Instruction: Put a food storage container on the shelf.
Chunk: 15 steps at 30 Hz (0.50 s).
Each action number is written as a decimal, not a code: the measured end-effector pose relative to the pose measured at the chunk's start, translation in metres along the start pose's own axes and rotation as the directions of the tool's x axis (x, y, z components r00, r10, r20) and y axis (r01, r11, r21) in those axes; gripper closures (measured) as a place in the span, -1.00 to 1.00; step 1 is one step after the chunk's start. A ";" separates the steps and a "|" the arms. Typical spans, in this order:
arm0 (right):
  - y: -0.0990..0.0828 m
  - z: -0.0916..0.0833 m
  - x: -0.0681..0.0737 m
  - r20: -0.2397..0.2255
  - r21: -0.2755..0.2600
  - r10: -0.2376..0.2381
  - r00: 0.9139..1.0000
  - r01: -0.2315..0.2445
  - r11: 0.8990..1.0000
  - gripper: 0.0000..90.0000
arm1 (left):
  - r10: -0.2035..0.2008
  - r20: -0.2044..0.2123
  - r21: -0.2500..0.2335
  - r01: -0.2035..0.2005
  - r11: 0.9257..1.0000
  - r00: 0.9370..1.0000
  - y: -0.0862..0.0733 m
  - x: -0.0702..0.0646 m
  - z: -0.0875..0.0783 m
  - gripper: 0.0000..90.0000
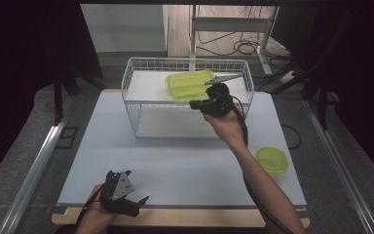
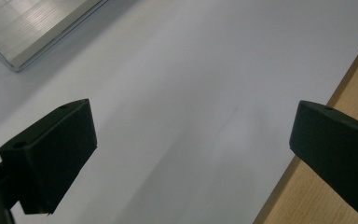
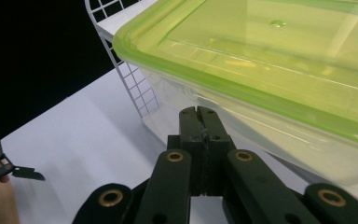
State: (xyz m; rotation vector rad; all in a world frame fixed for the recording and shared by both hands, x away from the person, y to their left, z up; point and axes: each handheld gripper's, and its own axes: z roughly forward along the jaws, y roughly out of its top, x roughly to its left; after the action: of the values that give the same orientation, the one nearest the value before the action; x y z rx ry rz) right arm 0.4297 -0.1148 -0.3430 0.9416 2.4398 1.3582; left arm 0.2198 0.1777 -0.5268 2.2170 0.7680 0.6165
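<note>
A rectangular clear container with a lime-green lid (image 1: 190, 84) sits in the white wire basket (image 1: 135, 97) at the back of the table. Close up in the right gripper view, the container (image 3: 279, 60) looms just above and beyond my right gripper (image 3: 199, 114). Its jaws are pressed shut, with their tips at the clear wall under the lid's rim and nothing visible between them. In the high view my right gripper (image 1: 195, 103) hovers at the basket's front right. My left gripper (image 1: 135, 187) rests open near the table's front left, over bare white tabletop (image 2: 191, 140).
A small round container with a green lid (image 1: 271, 160) stands on the table's right side. The white mat (image 1: 175, 161) ends at a wooden front edge (image 2: 307, 196). A metal rail (image 2: 32, 32) runs along the left. Cables and a desk frame lie behind the basket.
</note>
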 end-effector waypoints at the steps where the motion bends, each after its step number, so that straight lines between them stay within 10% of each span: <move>1: 0.001 0.001 0.001 0.001 0.003 -0.001 1.000 0.001 1.000 0.99 | 0.002 0.000 0.002 -0.002 1.000 1.000 0.000 0.000 0.000 -0.99; 15: 0.016 0.014 0.000 0.028 0.004 -0.012 1.000 0.012 1.000 0.99 | 0.000 0.001 0.001 0.000 1.000 1.000 0.000 0.000 0.000 -0.98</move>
State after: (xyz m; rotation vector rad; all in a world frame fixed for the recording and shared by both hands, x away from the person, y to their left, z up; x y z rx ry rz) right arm 0.4432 -0.0989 -0.3380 0.9383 2.4242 1.3280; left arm 0.2199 0.1780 -0.5272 2.2187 0.7676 0.6149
